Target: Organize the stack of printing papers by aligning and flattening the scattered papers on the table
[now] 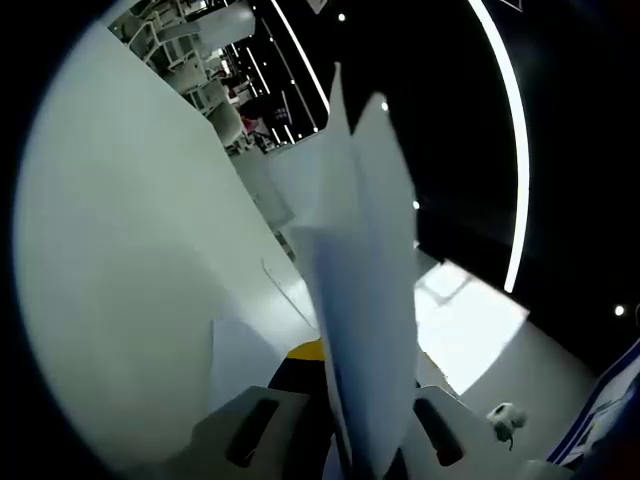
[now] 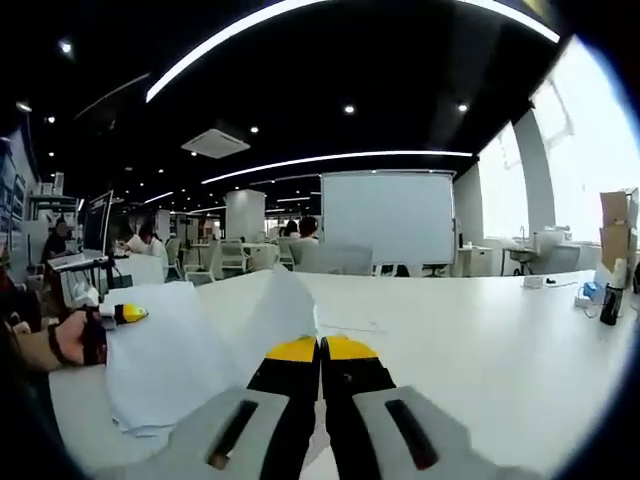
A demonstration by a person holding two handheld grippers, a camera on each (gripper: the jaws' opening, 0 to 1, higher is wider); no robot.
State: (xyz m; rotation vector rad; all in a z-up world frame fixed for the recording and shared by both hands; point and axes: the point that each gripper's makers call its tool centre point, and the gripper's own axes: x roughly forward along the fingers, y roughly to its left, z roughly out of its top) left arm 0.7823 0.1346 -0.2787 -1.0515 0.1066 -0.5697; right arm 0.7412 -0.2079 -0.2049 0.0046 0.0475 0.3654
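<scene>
The papers are held up off the table, pinched in the left gripper, sheets fanning loosely above its jaws. They look light, limp and slippery; I'd grip near an edge. The right gripper is closed on nothing, just beside the papers. A whiteboard and boxes stand well beyond them, nothing between.

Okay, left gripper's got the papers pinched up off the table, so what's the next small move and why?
Probably lower the left gripper so the papers stand with their bottom edge on the table, then tap them square. In the left gripper view the sheets stick up between its jaws, fanned unevenly at the top. The right gripper is shut, holding nothing, and could steady the stack's side.
</scene>
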